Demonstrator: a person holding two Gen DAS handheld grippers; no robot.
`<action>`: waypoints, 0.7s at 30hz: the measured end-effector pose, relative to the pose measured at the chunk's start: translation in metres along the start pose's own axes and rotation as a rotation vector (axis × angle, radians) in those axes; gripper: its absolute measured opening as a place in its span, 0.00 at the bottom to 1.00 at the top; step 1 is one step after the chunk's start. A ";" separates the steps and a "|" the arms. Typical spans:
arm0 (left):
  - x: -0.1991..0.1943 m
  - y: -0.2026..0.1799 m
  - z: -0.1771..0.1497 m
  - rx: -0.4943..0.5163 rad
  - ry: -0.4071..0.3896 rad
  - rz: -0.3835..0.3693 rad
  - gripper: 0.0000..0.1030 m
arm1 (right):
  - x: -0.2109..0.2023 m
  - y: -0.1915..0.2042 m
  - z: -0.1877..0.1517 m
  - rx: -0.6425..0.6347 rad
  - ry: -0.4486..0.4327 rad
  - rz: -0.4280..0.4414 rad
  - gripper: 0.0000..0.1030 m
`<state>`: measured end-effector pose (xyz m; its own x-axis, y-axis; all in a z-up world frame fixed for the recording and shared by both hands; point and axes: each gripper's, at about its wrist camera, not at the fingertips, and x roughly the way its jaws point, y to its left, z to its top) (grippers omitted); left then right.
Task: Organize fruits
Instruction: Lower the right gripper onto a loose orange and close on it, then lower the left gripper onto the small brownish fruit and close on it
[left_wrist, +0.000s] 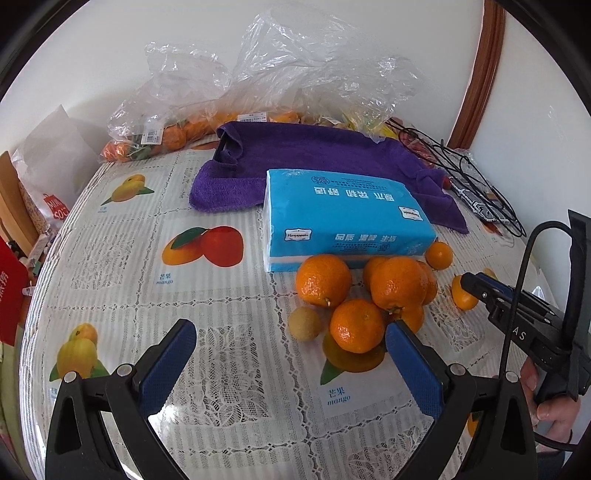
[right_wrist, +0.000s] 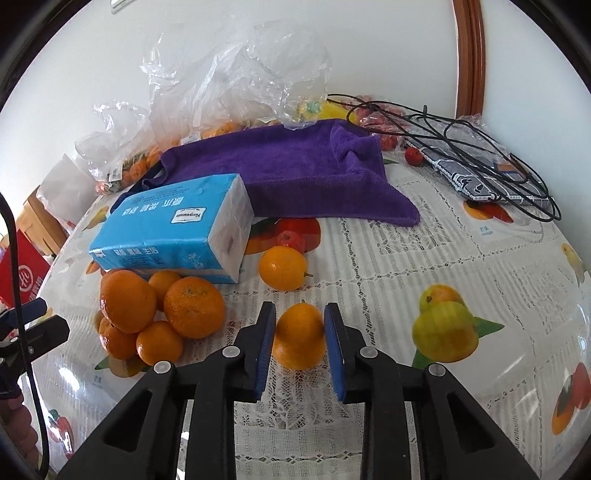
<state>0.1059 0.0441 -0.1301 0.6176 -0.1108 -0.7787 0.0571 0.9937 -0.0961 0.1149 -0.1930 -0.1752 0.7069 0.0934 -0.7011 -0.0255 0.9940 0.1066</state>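
While a small orange (right_wrist: 300, 336) is clamped between the blue pads of the right gripper (right_wrist: 300, 341) at lower centre of the right wrist view, the left gripper (left_wrist: 291, 354) is seen spread wide over the surface (left_wrist: 229, 332), nothing between its fingers. A pile of oranges (left_wrist: 364, 295) is recorded at centre right of the left wrist view, touching the near edge of a blue tissue pack (left_wrist: 343, 218). A pale round fruit (left_wrist: 305, 323) lies just beside the pile. One loose orange (right_wrist: 282, 267) is noted near the pack's end. A purple towel (right_wrist: 295, 166) lies behind the pack, with plastic bags (left_wrist: 295, 62) of fruit at upper centre.
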 end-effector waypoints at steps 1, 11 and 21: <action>-0.001 0.001 -0.001 0.004 -0.003 0.003 1.00 | 0.000 0.001 0.000 -0.004 0.001 -0.001 0.24; 0.005 0.013 -0.001 -0.038 -0.014 -0.014 0.99 | 0.003 -0.002 -0.006 -0.032 0.023 -0.002 0.31; 0.027 0.023 -0.004 -0.059 0.033 -0.003 0.87 | 0.011 -0.014 -0.011 -0.022 0.029 0.039 0.32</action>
<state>0.1208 0.0641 -0.1555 0.5912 -0.1153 -0.7982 0.0118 0.9909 -0.1344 0.1154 -0.2053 -0.1924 0.6841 0.1331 -0.7171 -0.0679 0.9906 0.1190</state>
